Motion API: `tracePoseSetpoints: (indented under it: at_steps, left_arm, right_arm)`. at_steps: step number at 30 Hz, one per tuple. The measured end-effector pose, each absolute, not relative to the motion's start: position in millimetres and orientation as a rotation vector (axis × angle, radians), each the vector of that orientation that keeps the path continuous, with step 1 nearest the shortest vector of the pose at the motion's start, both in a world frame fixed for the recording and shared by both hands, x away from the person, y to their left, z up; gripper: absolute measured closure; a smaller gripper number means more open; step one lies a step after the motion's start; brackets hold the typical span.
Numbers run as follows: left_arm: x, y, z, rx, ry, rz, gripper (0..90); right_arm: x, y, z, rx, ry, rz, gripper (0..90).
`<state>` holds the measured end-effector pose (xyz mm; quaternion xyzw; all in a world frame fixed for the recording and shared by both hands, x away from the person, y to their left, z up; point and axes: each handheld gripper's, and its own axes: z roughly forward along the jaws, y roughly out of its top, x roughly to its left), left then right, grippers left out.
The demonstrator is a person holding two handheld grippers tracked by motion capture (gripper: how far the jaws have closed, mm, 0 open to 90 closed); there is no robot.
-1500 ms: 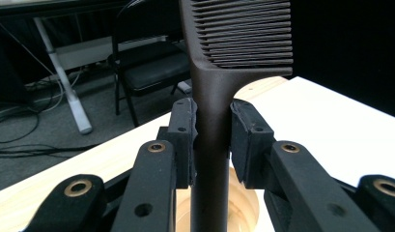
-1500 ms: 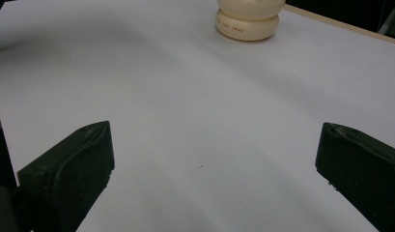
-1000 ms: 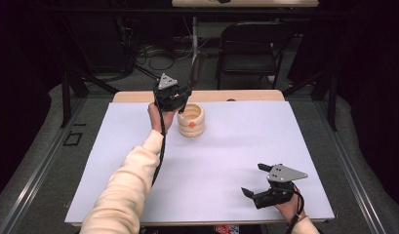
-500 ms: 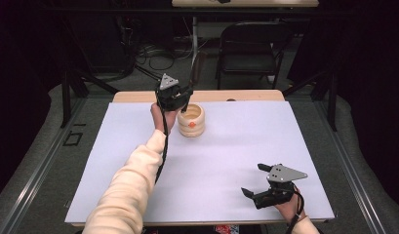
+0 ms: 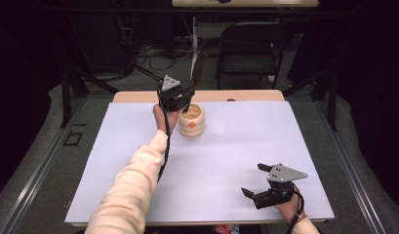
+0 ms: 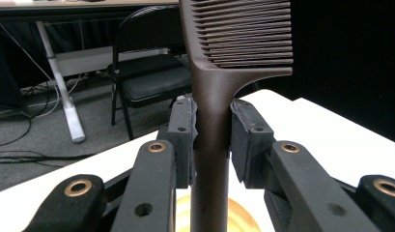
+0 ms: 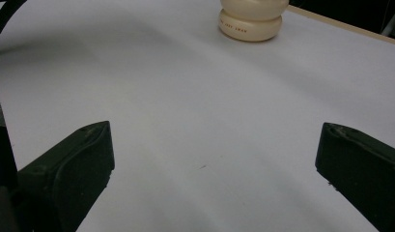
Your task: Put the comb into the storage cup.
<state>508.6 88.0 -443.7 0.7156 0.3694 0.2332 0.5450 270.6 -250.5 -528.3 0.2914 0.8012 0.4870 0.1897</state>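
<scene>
My left gripper (image 5: 181,99) is held up at the far side of the table, just over the left rim of a cream ribbed pot (image 5: 192,122). It is shut on the handle of a dark brown comb (image 6: 212,145), which stands upright between the pads with its teeth pointing to the right in the left gripper view. The pot's pale wooden inside (image 6: 238,217) shows below the jaws. My right gripper (image 5: 253,179) rests low near the table's front right corner, open, with nothing between its fingers (image 7: 69,164). The pot (image 7: 253,19) stands far ahead of it.
A white sheet (image 5: 226,161) covers most of the wooden table (image 5: 246,95). A black folding chair (image 5: 250,44) and a white table leg (image 5: 194,29) with cables on the floor stand beyond the far edge.
</scene>
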Motion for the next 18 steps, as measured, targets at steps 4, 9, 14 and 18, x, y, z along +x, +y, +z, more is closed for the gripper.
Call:
tracePoseSetpoints:
  at_steps: [4, 9, 14, 18]
  left_arm:
    - [510.1, 87.5, -446.0, 1.7, 0.878, 0.548, 72.4]
    - [510.6, 86.6, -447.7, 1.7, 0.877, 0.544, 72.4]
    - [512.0, 86.5, -450.2, 1.707, 0.881, 0.54, 72.4]
    - [513.0, 85.8, -452.9, 1.716, 0.88, 0.545, 72.4]
  right_arm:
    - [270.7, -250.5, -528.3, 0.82, 2.253, 1.367, 0.0]
    - [270.6, -250.6, -528.3, 0.82, 2.253, 1.368, 0.0]
    - [270.6, -250.5, -528.3, 0.819, 2.252, 1.37, 0.0]
    - [270.5, -250.4, -528.2, 0.821, 2.253, 1.37, 0.0]
